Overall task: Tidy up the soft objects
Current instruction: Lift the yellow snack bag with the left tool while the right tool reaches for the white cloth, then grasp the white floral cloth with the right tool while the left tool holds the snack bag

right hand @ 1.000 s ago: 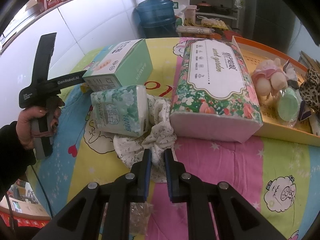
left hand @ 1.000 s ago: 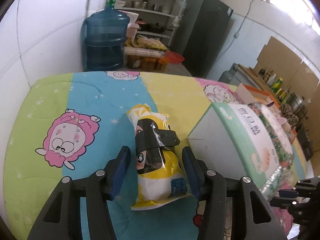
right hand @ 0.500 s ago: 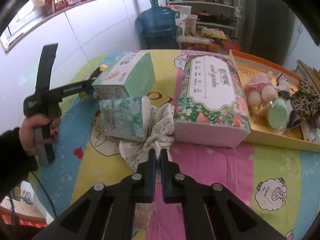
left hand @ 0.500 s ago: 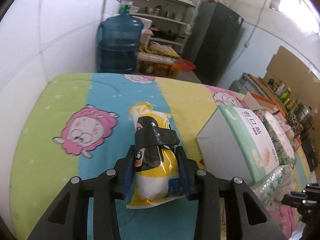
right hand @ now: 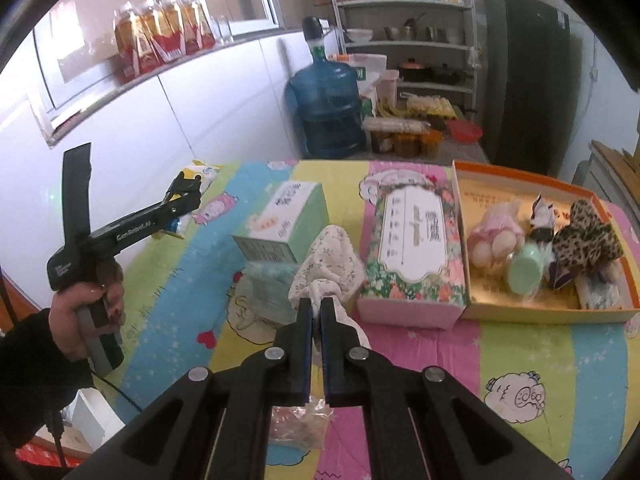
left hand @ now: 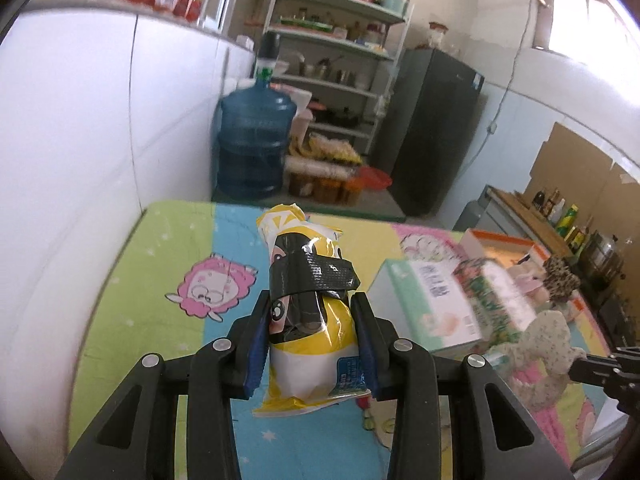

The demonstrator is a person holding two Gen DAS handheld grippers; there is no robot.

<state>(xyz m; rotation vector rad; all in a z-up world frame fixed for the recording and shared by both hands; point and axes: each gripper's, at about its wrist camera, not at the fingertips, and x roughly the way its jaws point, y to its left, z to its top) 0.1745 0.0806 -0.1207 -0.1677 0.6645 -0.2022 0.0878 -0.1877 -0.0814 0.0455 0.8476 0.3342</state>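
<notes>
Left gripper [left hand: 311, 334] clamped on a yellow-and-white snack packet [left hand: 310, 312] wrapped with black tape, blue pads pressing both sides. Packet lifted clear of the striped cartoon quilt [left hand: 160, 280], long axis running straight ahead along the fingers, sealed far end tipped upward toward the blue water jug [left hand: 252, 144], near end drooping below the jaws. Seen from the right wrist view: left hand [right hand: 86, 312] in a dark sleeve, wrapped around the pistol-style handle, tool angled up and away over the quilt's left edge. Right gripper [right hand: 316, 312] nearly closed, pinching a white floral cloth [right hand: 328, 268] that rises bunched from the fingertips, long axis upward and slightly right, raised above the quilt. Just behind the cloth, a clear-wrapped tissue pack [right hand: 264, 292] and a mint-green box [right hand: 284, 220]; beside them a floral tissue box [right hand: 416, 244], touching an orange tray [right hand: 540, 312] holding small plush toys.
</notes>
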